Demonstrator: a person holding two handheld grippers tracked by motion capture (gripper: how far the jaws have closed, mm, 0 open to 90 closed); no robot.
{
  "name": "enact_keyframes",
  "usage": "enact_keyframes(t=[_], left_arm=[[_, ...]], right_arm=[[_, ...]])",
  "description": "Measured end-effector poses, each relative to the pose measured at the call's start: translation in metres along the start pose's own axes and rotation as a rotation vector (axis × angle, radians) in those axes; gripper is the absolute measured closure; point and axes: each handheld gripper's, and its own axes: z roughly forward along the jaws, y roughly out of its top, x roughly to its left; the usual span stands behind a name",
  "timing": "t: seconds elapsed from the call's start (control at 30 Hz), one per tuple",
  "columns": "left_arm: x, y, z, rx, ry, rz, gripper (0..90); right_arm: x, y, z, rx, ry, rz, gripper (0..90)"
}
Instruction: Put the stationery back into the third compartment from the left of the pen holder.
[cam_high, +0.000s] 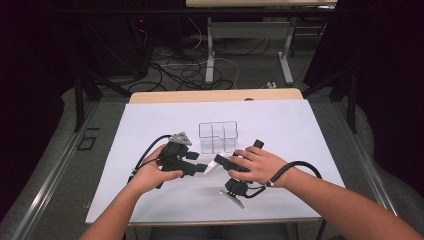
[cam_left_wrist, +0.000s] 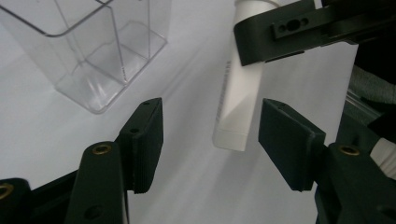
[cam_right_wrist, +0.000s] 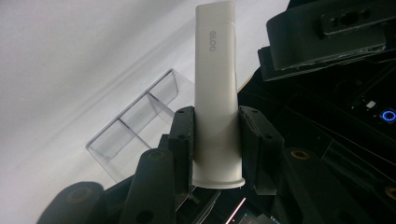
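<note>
My right gripper (cam_right_wrist: 215, 140) pinches the smooth white plastic tube (cam_right_wrist: 215, 93); its flat crimped end sits between my left gripper (cam_left_wrist: 210, 135)'s spread, untouching pads, near the clear acrylic divided box (cam_left_wrist: 93, 51).

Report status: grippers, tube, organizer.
Right gripper shut on white tube. Left gripper open, jaws flanking tube's free end. Clear organizer empty, path unobstructed.

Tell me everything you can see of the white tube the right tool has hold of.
The white tube is slim, matte and plastic-looking, with a flared cap end and a flat crimped end. Grey lettering runs along its side. The right tool clamps it near the cap, a pad pressing on each side. It hangs off the table, crimped end pointing toward the left tool, whose open pads flank that end without touching. The clear divided box stands just beyond.
</note>
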Motion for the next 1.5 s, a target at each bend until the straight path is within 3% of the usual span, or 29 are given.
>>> enact_keyframes(t=[0.4,0.67,0.97,1.3,1.5], left_arm=[[-0.013,0.017,0.022,0.099,0.007,0.067,49.7],[-0.021,0.025,0.031,0.15,0.034,0.07,57.9],[-0.027,0.026,0.035,0.169,0.114,0.052,64.1],[-0.031,0.028,0.04,0.197,0.129,0.093,69.2],[-0.029,0.028,0.041,0.188,0.124,0.072,69.5]], right_arm=[[0.0,0.003,0.0,0.002,0.007,-0.022,67.1],[-0.001,0.004,0.002,0.003,0.018,-0.017,67.1],[-0.002,0.005,0.004,0.012,0.024,-0.002,67.1],[-0.002,0.006,0.005,0.01,0.024,-0.018,67.0],[-0.002,0.007,0.006,0.019,0.031,-0.012,66.7]])
